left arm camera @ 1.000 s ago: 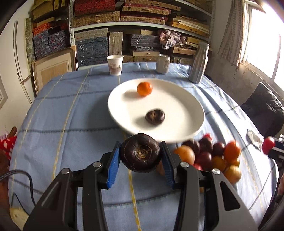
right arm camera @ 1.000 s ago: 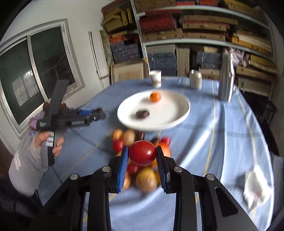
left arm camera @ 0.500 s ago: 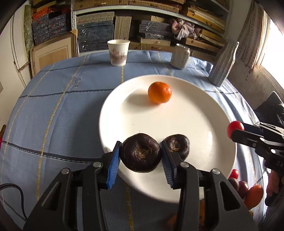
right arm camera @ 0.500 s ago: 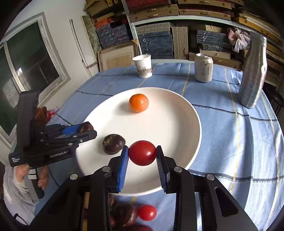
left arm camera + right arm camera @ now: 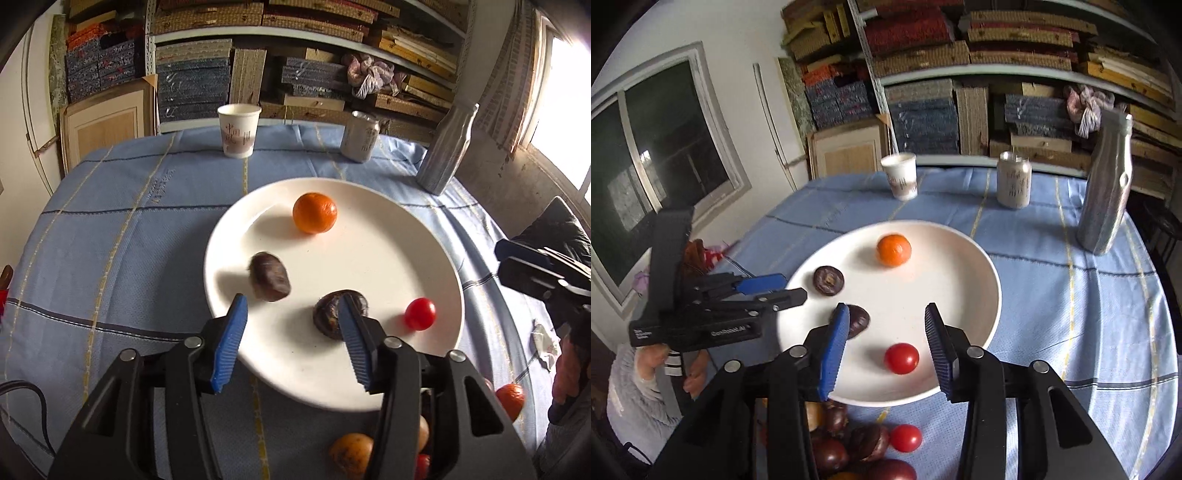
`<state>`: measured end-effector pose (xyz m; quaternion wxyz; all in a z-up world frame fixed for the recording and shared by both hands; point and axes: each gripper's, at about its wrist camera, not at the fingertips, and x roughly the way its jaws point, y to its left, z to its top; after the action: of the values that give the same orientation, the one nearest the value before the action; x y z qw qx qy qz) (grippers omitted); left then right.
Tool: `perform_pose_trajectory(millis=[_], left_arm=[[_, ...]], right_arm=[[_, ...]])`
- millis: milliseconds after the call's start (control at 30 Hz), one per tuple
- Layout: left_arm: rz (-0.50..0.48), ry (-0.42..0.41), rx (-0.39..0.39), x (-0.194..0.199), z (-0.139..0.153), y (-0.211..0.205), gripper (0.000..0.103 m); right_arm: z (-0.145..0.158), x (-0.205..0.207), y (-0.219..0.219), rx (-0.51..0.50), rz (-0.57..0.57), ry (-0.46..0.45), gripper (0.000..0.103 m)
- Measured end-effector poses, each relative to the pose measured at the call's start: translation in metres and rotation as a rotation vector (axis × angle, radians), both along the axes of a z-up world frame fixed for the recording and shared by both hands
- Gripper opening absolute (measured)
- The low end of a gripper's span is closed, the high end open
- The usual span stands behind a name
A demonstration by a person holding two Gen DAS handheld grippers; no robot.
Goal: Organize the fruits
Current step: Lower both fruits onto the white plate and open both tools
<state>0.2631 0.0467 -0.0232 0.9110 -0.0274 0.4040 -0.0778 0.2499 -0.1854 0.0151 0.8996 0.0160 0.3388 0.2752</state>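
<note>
- Left gripper (image 5: 291,332) up close in its own view, blue pads spread wide, nothing between them, hanging over the near edge of the white plate (image 5: 388,369).
- Right gripper (image 5: 886,345) is just as wide and just as empty, hovering above the plate's (image 5: 960,266) near rim.
- The pile of loose fruit (image 5: 857,443) on the cloth shows best from the right side: dark round ones and a small red one sitting just short of the plate. The left view catches only scraps of it (image 5: 351,456), low down between the gripper's arms.
- On the plate, four pieces. The red tomato (image 5: 901,358) lies between the right gripper's pads but clear of both; from the left it sits out by the plate's right edge (image 5: 420,314).
- Two dark brown fruits: one (image 5: 269,281) blurred in the left view, the other (image 5: 334,314) partly hidden behind the left gripper's right pad.
- Farther back on the plate, the orange (image 5: 314,212), well apart from the rest.
- Each view catches the other tool: the left view has the right one at its right edge, the right view has the left one reaching in from the left over the plate's rim, with the hand (image 5: 657,365) gripping it.
- Beyond the plate on the blue tablecloth (image 5: 110,240): a paper cup (image 5: 239,130), a can (image 5: 360,136) and a tall grey bottle (image 5: 447,151).
- Shelves stacked with boxes close off the back.
</note>
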Motion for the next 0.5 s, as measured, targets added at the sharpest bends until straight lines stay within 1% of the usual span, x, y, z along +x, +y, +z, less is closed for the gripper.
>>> perform_pose_trajectory(millis=[33, 67, 133, 200, 233, 267, 333, 367, 433, 500], left_arm=[[0.006, -0.017, 0.004, -0.008, 0.004, 0.000, 0.062], [0.012, -0.034, 0.011, -0.017, 0.007, 0.001, 0.067], [0.029, -0.055, 0.031, -0.034, 0.009, 0.004, 0.069], [0.035, -0.056, 0.024, -0.049, 0.007, 0.008, 0.069], [0.040, -0.051, 0.014, -0.059, 0.003, 0.010, 0.070], [0.044, -0.044, 0.013, -0.065, -0.001, 0.011, 0.072], [0.053, -0.030, 0.021, -0.076, -0.010, 0.011, 0.074], [0.059, -0.024, 0.028, -0.080, -0.015, 0.011, 0.076], [0.057, -0.016, 0.036, -0.088, -0.021, 0.007, 0.079], [0.046, -0.009, 0.043, -0.094, -0.027, 0.001, 0.080]], right_arm=[[0.004, -0.006, -0.002, 0.010, -0.001, -0.013, 0.049], [0.008, -0.014, -0.005, 0.020, -0.003, -0.028, 0.052], [0.014, -0.034, -0.014, 0.045, -0.021, -0.062, 0.060], [0.012, -0.054, -0.025, 0.071, -0.048, -0.084, 0.064], [0.010, -0.063, -0.030, 0.074, -0.066, -0.095, 0.068], [0.005, -0.075, -0.037, 0.082, -0.092, -0.110, 0.070], [-0.004, -0.091, -0.052, 0.106, -0.139, -0.128, 0.078], [-0.009, -0.098, -0.060, 0.111, -0.165, -0.136, 0.080], [-0.019, -0.106, -0.073, 0.127, -0.206, -0.136, 0.088], [-0.026, -0.107, -0.082, 0.130, -0.241, -0.122, 0.090]])
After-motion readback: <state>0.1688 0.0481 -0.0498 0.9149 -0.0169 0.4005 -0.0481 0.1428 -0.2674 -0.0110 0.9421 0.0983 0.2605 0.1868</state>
